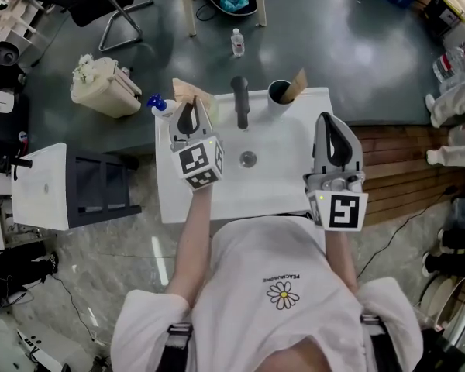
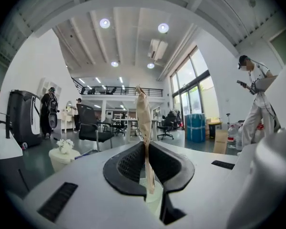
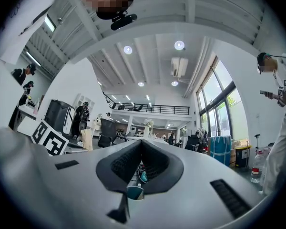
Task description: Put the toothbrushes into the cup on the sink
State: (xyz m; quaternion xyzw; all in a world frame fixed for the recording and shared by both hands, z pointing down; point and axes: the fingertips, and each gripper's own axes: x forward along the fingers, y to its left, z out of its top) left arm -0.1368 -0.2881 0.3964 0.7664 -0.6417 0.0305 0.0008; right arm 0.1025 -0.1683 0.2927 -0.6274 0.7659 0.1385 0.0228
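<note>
Left gripper (image 2: 146, 148): jaws clamped on a tan, paper-wrapped toothbrush (image 2: 143, 113). The toothbrush stands upright between the jaws, with most of its length sticking out past the tips.

Right gripper (image 3: 140, 144): jaws brought together at the tips with nothing pinched between them. It hangs over the near right edge of the sink (image 1: 279, 178), level with the left gripper and well apart from it.

Just ahead of the left gripper: the far left corner of the sink, which the held toothbrush reaches over.

Ahead and to the right of the left gripper: the faucet (image 1: 240, 103), and beyond it the cup (image 1: 278, 92) on the far rim. From the right gripper, the cup lies ahead and a little to the left.

In the cup: a second toothbrush (image 1: 299, 84) in the same tan wrap, leaning out over the rim on the side away from the faucet.

Step in hand: probably the carry. One toothbrush is gripped and not yet over the cup.

Next move calls for: taking the left gripper rightward past the faucet without knocking it. The toothbrush then needs tipping so one end points down into the cup's mouth beside the one already there, and the jaws should part only once that end is inside.
</note>
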